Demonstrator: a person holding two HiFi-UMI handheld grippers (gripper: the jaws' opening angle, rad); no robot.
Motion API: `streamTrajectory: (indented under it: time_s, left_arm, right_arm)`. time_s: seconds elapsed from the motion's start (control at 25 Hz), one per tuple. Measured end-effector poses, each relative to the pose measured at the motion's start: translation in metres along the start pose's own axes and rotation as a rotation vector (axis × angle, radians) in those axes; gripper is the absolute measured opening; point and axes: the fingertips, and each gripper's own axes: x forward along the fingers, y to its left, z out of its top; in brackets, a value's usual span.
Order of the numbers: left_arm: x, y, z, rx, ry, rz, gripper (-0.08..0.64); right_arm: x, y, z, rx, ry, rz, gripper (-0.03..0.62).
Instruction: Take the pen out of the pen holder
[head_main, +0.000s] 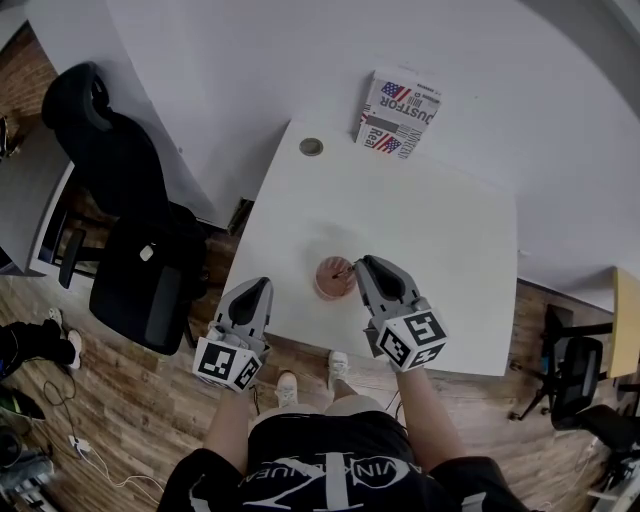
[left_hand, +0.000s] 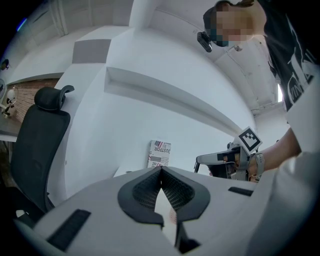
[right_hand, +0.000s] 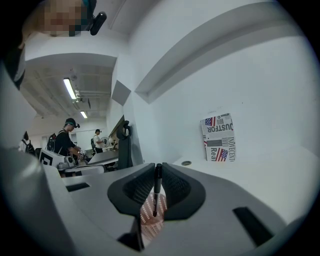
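A reddish mesh pen holder (head_main: 333, 280) stands near the front of the white table (head_main: 450, 250). My right gripper (head_main: 360, 266) reaches over its right rim. In the right gripper view this gripper (right_hand: 158, 168) is shut on a thin black pen (right_hand: 157, 189), held upright between the pads. The pen's lower end hangs over the mouth of the pen holder (right_hand: 149, 220). My left gripper (head_main: 257, 287) hovers at the table's front left edge, apart from the holder. Its jaws (left_hand: 161, 171) meet at the tips with nothing between them. The right gripper (left_hand: 220, 158) also shows in the left gripper view.
A box printed with flags (head_main: 398, 113) leans on the wall at the table's far edge, with a small round disc (head_main: 311, 147) to its left. A black office chair (head_main: 130, 230) stands left of the table. People work at a desk (right_hand: 67, 137) in the background.
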Motion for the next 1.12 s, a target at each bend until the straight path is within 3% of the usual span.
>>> streamTrajectory:
  time_s: [1.12]
  left_arm:
    - [0.001,0.001,0.024,0.017,-0.046,-0.002,0.015]
  right_arm:
    - [-0.013,0.009,0.040,-0.057,-0.075,-0.006,0.054]
